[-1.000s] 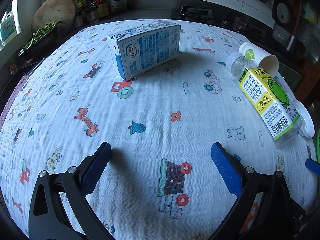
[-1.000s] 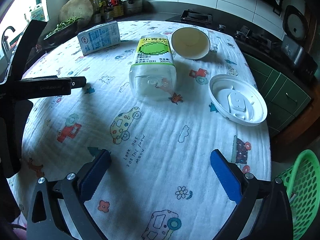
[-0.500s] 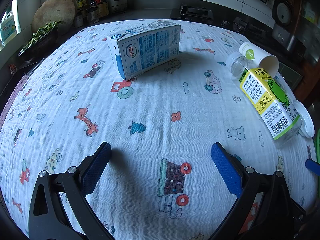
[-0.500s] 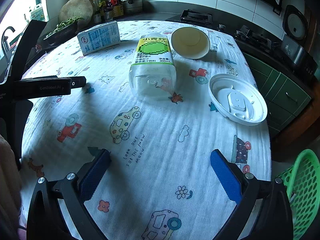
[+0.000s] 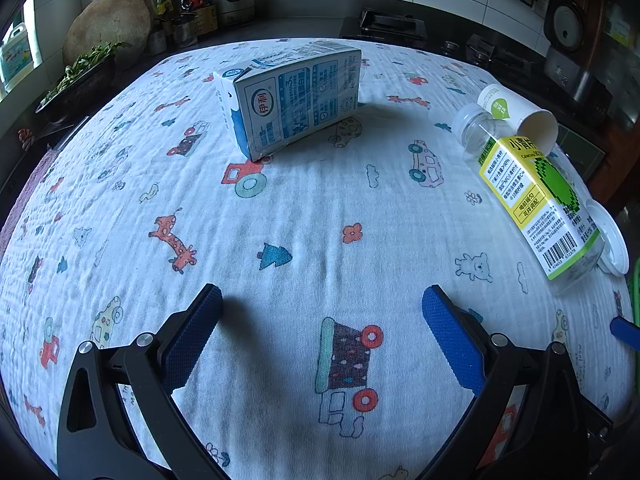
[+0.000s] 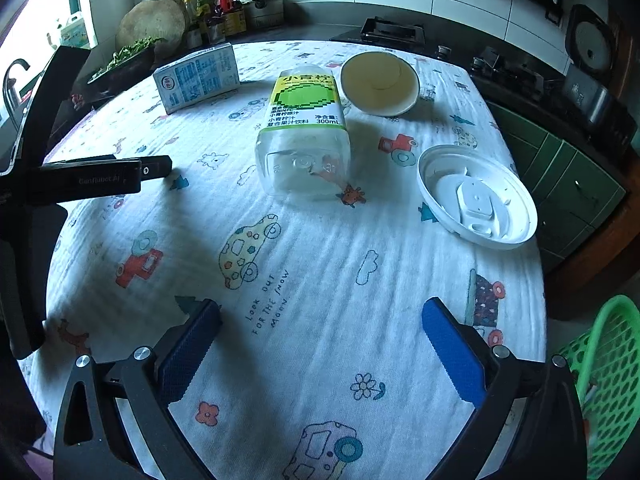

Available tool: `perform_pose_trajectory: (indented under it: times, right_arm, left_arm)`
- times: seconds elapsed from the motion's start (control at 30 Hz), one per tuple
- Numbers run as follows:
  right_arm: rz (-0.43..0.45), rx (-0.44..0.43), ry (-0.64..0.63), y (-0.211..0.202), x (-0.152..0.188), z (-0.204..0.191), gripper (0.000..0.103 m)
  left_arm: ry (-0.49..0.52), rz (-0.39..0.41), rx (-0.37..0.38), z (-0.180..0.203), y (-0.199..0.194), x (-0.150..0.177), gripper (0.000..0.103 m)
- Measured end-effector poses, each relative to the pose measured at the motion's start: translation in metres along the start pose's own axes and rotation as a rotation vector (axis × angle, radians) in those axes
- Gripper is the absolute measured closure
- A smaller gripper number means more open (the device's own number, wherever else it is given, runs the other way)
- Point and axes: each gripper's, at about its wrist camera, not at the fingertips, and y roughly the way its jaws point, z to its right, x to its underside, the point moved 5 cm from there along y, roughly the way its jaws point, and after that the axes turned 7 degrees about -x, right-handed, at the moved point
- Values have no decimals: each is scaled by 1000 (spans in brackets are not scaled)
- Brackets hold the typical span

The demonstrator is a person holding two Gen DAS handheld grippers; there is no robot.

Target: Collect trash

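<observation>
Ahead-left of the left gripper (image 5: 320,304), jaws wide and empty: milk carton (image 5: 294,98) on its side. Straight ahead of the right gripper (image 6: 320,316), also wide, empty: juice bottle (image 6: 304,132), then paper cup (image 6: 380,84), lid (image 6: 478,200) ahead-right. Green basket (image 6: 600,380) low right. Nothing collected yet; likely next: close on bottle across its body.

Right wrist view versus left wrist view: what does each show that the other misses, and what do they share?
Only the right wrist view shows the green basket past the table's right edge, the full inside of the white lid, the paper cup's open mouth, and the left gripper's body. Only the left wrist view shows the bottle's neck end and barcode side. Both show the milk carton, the plastic bottle lying on its side, the cup and the printed tablecloth. The left gripper and right gripper are open and empty.
</observation>
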Motion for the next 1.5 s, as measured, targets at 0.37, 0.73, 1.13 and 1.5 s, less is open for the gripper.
perform_pose_trajectory:
  times: [0.37,0.73,1.13,1.5]
  right_arm:
    - [0,-1,1,0,0,0,6]
    - [0,0,0,0,0,0,6]
    - [0,0,0,0,0,0,6]
    - [0,0,0,-1,0,1,6]
  left_arm:
    - [0,0,0,0,0,0,4]
    - [1,0,-1,0,0,0,4]
    - [4,-1,-3,0,1,0,4]
    - [-60,-2,-33,-12,1,1,4]
